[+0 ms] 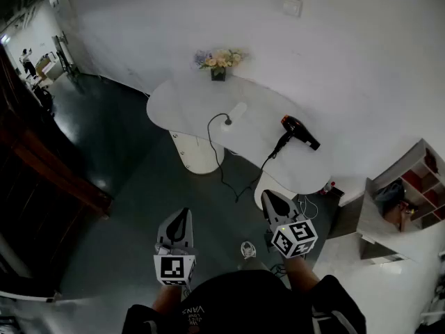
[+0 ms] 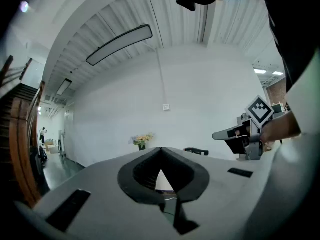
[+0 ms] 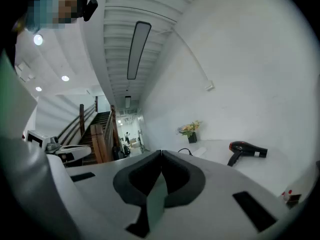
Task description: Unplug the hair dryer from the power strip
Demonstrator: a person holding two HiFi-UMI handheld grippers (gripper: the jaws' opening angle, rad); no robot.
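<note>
A black and red hair dryer (image 1: 299, 132) lies on the right part of a white table (image 1: 264, 141). Its black cord (image 1: 221, 167) hangs off the near edge and loops up to a plug (image 1: 227, 122) beside a white power strip (image 1: 237, 111). My left gripper (image 1: 184, 213) and right gripper (image 1: 266, 195) are both shut and hold nothing, well short of the table over the dark floor. The right gripper view shows the hair dryer (image 3: 247, 149) and the power strip (image 3: 200, 151) ahead, beyond the right gripper (image 3: 160, 152). The left gripper (image 2: 161, 149) faces the table too.
A small pot of flowers (image 1: 219, 61) stands at the table's far edge, below a wall socket (image 1: 293, 6). A white shelf unit (image 1: 407, 190) is at the right. A dark wooden staircase (image 1: 42, 165) runs along the left. Small items lie on the floor by the table's right leg (image 1: 327, 186).
</note>
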